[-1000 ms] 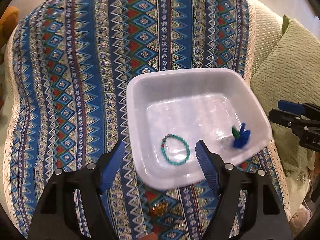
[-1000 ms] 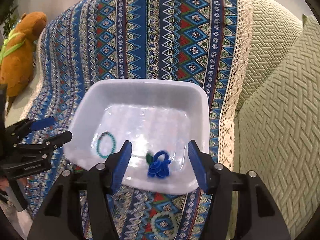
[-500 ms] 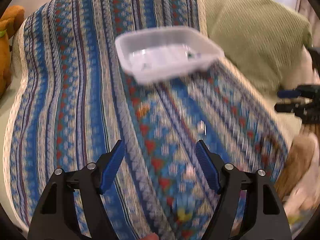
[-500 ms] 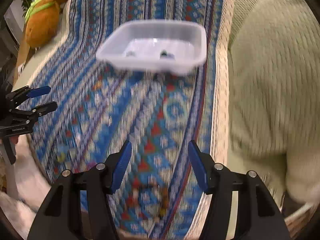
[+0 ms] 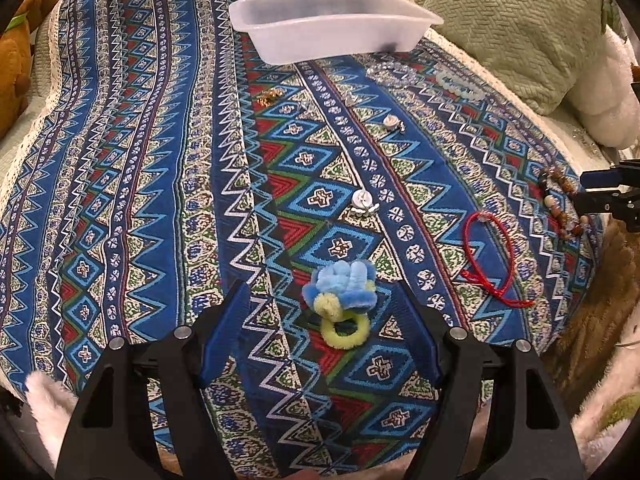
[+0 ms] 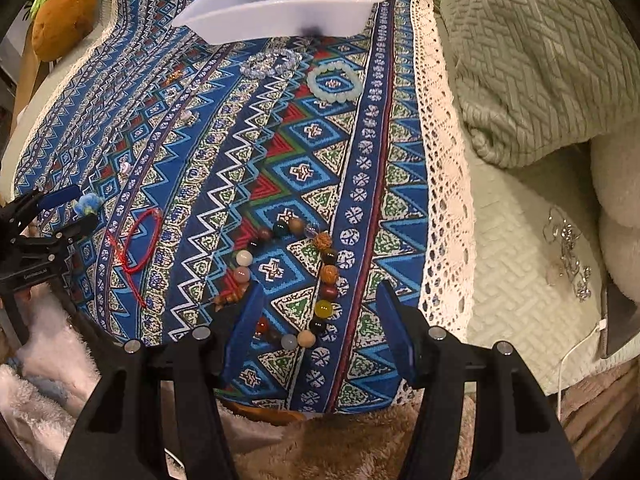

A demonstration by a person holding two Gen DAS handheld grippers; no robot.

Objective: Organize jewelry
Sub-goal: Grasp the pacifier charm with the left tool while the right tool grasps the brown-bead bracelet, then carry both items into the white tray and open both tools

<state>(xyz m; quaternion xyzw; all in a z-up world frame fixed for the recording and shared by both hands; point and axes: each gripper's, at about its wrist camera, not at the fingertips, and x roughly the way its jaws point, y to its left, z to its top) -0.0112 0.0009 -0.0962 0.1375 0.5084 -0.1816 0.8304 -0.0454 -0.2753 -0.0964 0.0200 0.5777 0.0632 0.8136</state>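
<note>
My left gripper (image 5: 320, 312) is open over the patterned cloth, with a fuzzy blue-and-yellow pipe-cleaner ring (image 5: 342, 300) lying between its fingers. My right gripper (image 6: 320, 312) is open above a multicoloured bead bracelet (image 6: 292, 276) lying on the cloth. The white plastic tray (image 5: 332, 24) sits far back; it also shows in the right wrist view (image 6: 280, 4). A red cord bracelet (image 5: 490, 256) lies to the right of my left gripper. A pale green bead bracelet (image 6: 335, 82) and a clear crystal bracelet (image 6: 270, 62) lie near the tray.
Small earrings (image 5: 362, 202) and a gold trinket (image 5: 270, 96) are scattered on the cloth. A green cushion (image 6: 532, 52) is at the right, a brown plush toy (image 6: 60, 12) at the far left. A silver chain (image 6: 568, 252) lies on the pale cover beside the cloth.
Both grippers have pulled back from over the tray to the near edge of the cloth. The tray is now far away and the loose jewelry has come into view.
</note>
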